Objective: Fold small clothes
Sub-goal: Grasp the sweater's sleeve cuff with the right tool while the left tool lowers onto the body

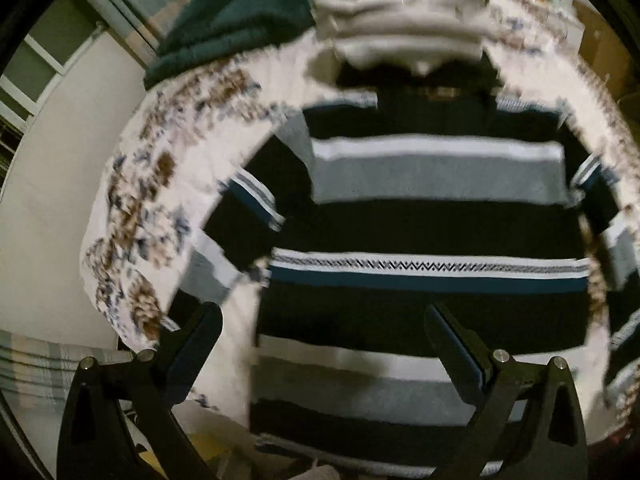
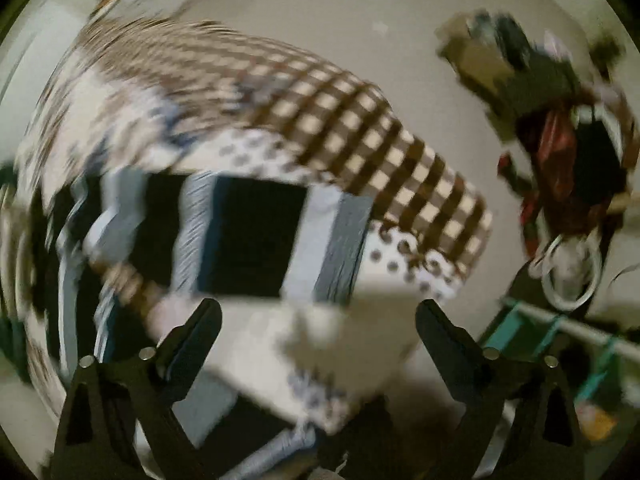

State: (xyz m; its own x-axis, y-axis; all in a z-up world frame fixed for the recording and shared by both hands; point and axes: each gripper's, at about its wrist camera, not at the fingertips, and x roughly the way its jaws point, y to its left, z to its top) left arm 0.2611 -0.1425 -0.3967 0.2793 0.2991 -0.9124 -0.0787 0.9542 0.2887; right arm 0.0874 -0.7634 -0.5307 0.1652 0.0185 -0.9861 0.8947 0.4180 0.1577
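A small sweater [image 1: 432, 224] with black, grey, white and teal stripes lies flat on a floral-printed bed cover [image 1: 136, 208], collar away from me and sleeves spread to both sides. My left gripper [image 1: 320, 320] is open and empty above the sweater's hem. In the blurred right wrist view, one sleeve of the sweater [image 2: 256, 236] lies ahead on the bed. My right gripper [image 2: 318, 316] is open and empty just short of that sleeve, over the white bed cover [image 2: 360, 344].
A folded dark teal garment [image 1: 248, 16] and a folded beige garment [image 1: 404, 28] lie beyond the sweater's collar. A brown checked bed edge [image 2: 360, 128] runs across the right wrist view. Clutter [image 2: 568, 160] sits on the floor at the right.
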